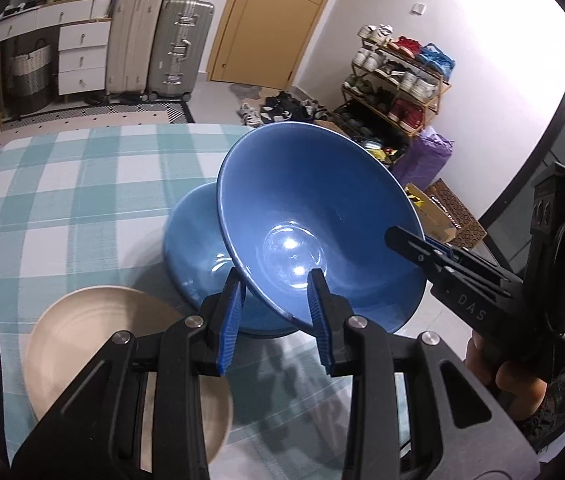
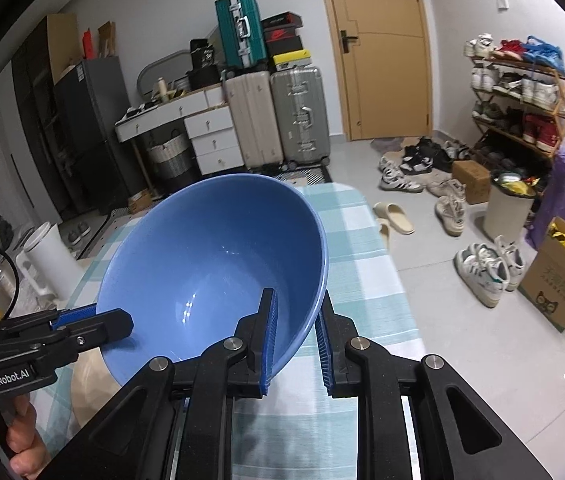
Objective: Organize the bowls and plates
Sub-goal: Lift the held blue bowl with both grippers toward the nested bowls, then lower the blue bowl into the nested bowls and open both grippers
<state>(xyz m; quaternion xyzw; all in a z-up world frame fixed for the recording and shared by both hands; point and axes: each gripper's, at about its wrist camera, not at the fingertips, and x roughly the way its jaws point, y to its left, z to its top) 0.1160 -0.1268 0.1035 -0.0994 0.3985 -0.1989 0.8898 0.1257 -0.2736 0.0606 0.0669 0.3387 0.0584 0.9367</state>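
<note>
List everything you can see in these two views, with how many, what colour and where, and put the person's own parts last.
held bowl: one, dark blue, tilted in the air over the table, both grippers on its rim
second bowl: one, lighter blue, on the table behind the held one
plate: one, cream, on the table nearest the left gripper
tablecloth: one, teal and white check, covering the table
suitcases: three, beige and silver upright on the floor, teal on top
door: one, tan, shut, back wall
shoe rack: one, wooden, full, right of the door; loose shoes on the floor
left gripper: black with blue pads, shut on the held bowl's near rim
right gripper: same, shut on the opposite rim
</note>
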